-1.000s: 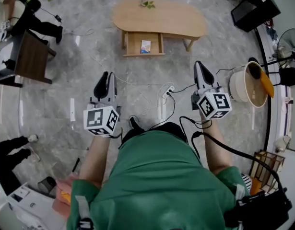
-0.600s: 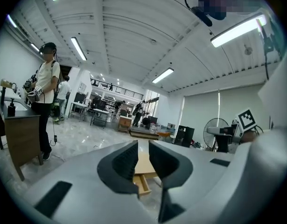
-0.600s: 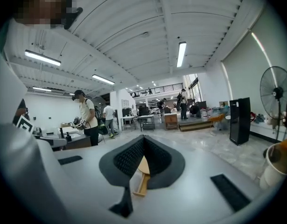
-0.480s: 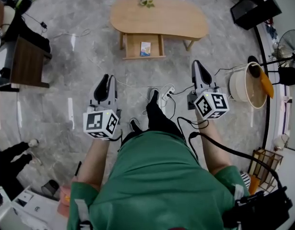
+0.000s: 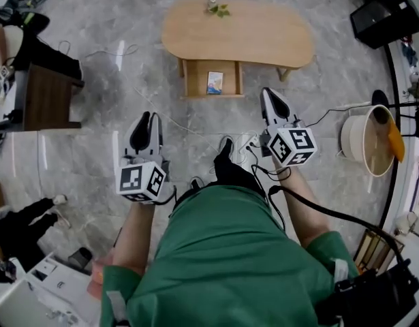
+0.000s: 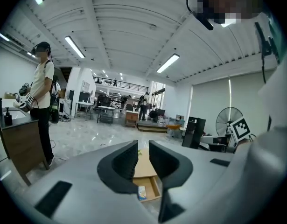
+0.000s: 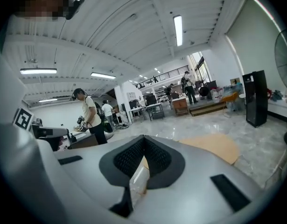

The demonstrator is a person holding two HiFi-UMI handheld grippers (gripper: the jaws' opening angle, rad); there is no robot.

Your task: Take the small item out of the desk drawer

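Note:
A light wooden oval desk (image 5: 264, 33) stands on the marble floor ahead of me. Its drawer (image 5: 195, 80) is pulled open at the front, and a small blue-and-white packet (image 5: 214, 82) lies inside. My left gripper (image 5: 146, 119) hangs in the air well short of the desk, open by a narrow gap with nothing between the jaws. In the left gripper view the drawer (image 6: 155, 188) and the packet (image 6: 142, 192) show past that gripper (image 6: 143, 149). My right gripper (image 5: 268, 95) is shut and empty, just right of the drawer's front. The right gripper view shows that gripper (image 7: 143, 143) and the desk top (image 7: 218, 146).
A small plant (image 5: 219, 9) sits on the desk's far edge. A dark wooden side table (image 5: 49, 97) stands at the left, a white bucket (image 5: 364, 145) holding an orange thing at the right, and a black box (image 5: 390, 9) at the far right. Cables and a power strip (image 5: 246, 142) lie on the floor.
I have stepped forward, so the desk is nearer. Both grippers moved towards it, the right one up close to the drawer's front. The jaws have not changed.

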